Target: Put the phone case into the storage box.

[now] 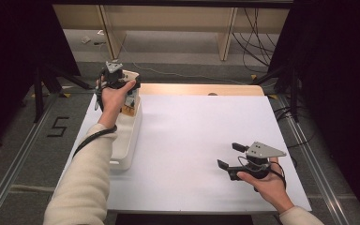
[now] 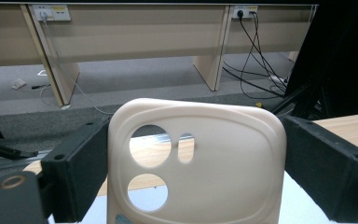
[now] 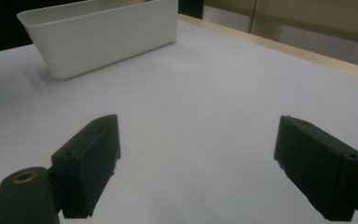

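Two black jaws of the left gripper are clamping a cream soft plastic phone case from both sides, holding it upright above the far end of the white rectangular plastic bin. Right gripper is hovering over the white table, its jaws standing wide apart and holding nothing.

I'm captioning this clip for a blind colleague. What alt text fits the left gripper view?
A cream phone case with round camera cutouts stands upright, clamped between the left gripper's two black jaws. Behind it lie the wooden table edge, grey carpet, pale desk panels and black cables running to a wall socket.
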Tool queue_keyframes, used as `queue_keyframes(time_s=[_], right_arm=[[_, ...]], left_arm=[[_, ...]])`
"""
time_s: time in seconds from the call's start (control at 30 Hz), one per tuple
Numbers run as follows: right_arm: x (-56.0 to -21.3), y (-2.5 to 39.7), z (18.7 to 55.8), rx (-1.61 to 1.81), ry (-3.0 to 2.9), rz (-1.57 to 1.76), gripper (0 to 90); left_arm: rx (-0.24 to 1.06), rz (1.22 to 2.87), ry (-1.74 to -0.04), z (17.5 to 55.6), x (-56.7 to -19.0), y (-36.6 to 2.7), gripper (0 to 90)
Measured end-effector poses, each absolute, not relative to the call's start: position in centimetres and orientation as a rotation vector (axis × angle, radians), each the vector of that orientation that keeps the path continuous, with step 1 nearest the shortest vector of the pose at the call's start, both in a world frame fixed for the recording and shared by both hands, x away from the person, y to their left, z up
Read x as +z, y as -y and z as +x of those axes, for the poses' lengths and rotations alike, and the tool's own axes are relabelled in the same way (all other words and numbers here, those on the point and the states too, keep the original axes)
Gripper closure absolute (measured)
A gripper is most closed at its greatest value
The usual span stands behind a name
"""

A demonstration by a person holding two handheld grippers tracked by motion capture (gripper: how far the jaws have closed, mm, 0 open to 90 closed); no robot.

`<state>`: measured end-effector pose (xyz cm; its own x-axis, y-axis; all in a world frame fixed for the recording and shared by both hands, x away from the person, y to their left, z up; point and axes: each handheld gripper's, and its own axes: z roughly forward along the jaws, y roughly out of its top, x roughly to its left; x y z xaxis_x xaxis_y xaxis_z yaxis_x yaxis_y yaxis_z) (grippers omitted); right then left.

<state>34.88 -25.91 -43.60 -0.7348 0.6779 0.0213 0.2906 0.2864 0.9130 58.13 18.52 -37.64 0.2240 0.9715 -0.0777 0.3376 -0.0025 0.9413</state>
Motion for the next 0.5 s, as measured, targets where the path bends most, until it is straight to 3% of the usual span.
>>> queue_keyframes(time_s=[0.5], right_arm=[[-43.6,25.9,34.87,1.432,-2.193,0.873,15.4]], left_arm=[[0.81,1.534,-1.3,58.56,-38.2,-18.52,10.8]])
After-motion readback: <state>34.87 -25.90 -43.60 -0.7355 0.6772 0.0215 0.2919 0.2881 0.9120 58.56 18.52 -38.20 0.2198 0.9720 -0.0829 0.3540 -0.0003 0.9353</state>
